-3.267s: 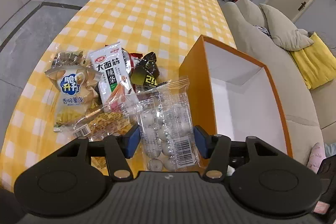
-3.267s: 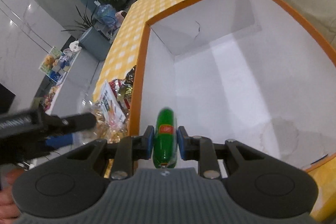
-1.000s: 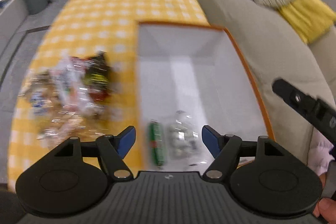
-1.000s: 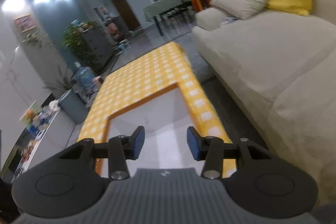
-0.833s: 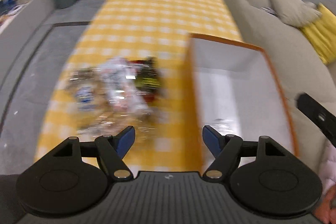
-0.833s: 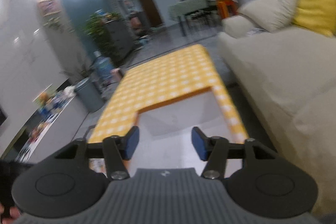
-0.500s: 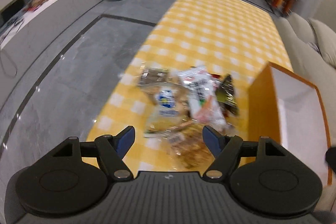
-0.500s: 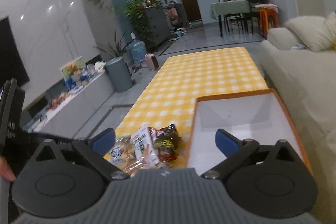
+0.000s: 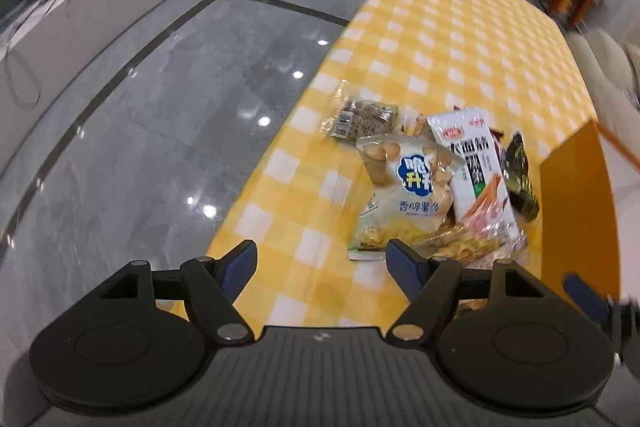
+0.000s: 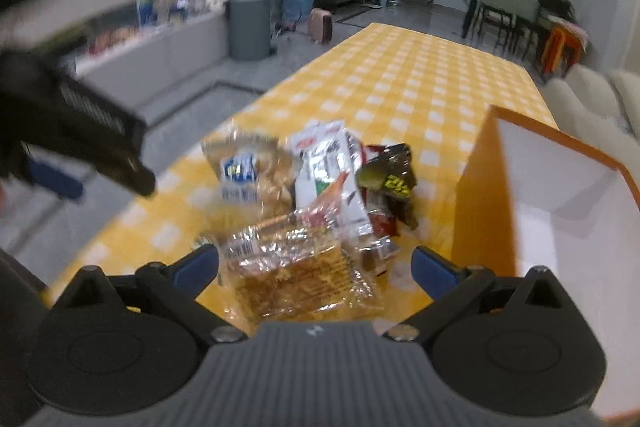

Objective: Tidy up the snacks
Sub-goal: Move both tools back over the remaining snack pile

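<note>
A pile of snack packets lies on the yellow checked tablecloth: a pale chip bag, a white noodle-stick packet, a dark packet and a clear biscuit pack. An orange box with a white inside stands right of the pile. My left gripper is open and empty, over the table's near left edge, left of the pile. My right gripper is wide open and empty, its jaws either side of the clear biscuit pack. The left gripper also shows in the right wrist view.
Grey floor lies left of the table. A grey bin and a low counter stand at the far left. A beige sofa is right of the box. A dining table and chairs stand at the back.
Both grippers left the box empty and open. The left one swung left to the table edge. The right one opened wider and came down over the clear biscuit pack.
</note>
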Demonstrator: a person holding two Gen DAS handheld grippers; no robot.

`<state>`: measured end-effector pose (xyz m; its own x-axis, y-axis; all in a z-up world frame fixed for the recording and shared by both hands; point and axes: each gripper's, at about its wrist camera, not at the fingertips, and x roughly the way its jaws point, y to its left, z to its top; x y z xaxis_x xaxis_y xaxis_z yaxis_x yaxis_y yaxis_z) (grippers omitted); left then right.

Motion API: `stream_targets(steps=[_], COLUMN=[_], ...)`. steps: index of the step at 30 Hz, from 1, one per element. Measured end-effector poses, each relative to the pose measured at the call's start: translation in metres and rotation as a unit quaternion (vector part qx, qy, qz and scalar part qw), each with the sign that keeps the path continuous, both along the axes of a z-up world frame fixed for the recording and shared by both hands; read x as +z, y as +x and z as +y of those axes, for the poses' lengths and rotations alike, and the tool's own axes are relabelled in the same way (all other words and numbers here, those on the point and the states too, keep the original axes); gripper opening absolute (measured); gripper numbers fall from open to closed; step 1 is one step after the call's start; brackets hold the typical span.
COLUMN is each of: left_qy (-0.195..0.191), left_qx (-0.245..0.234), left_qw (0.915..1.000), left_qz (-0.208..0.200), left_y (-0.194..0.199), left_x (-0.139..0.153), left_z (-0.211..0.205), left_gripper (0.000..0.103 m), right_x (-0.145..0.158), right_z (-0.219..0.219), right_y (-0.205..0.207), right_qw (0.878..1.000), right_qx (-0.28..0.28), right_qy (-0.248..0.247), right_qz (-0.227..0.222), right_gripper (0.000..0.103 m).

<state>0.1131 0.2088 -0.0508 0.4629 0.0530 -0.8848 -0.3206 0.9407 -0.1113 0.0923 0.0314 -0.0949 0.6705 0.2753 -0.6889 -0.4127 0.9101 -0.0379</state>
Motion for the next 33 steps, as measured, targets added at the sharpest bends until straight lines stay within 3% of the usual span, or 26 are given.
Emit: stream_targets(steps=[5, 10, 20, 27, 31, 33], left_qy=[0.006, 0.010, 0.007, 0.009, 0.013, 0.015], left_qx=[-0.020, -0.027, -0.010, -0.012, -0.010, -0.008], left_qw=[0.9996, 0.9991, 0.9982, 0.9978, 0.9972, 0.9971], left_qz=[0.018, 0.032, 0.060, 0.065, 0.073, 0.074], left_y=[0.007, 0.012, 0.015, 0.015, 0.016, 0.016], left_x=[-0.010, -0.015, -0.026, -0.027, -0.029, -0.029], left_z=[-0.005, -0.009, -0.008, -0.011, -0.012, -0.011], left_gripper=[0.086, 0.086, 0.086, 0.086, 0.086, 0.086], right_x=[-0.033, -0.052, -0.071, -0.079, -0.087, -0.088], right_z=[0.023, 0.026, 0.039, 0.034, 0.021, 0.019], right_y=[0.013, 0.027, 0.032, 0.032, 0.044, 0.042], right_qw=[0.998, 0.999, 0.996, 0.998, 0.995, 0.996], right_qx=[0.020, 0.015, 0.045, 0.043, 0.048, 0.053], right_qy=[-0.054, -0.046, -0.073, -0.050, 0.008, 0.008], right_qz=[-0.004, 0.025, 0.020, 0.019, 0.083, 0.073], right_gripper=[0.100, 0.100, 0.100, 0.100, 0.100, 0.100])
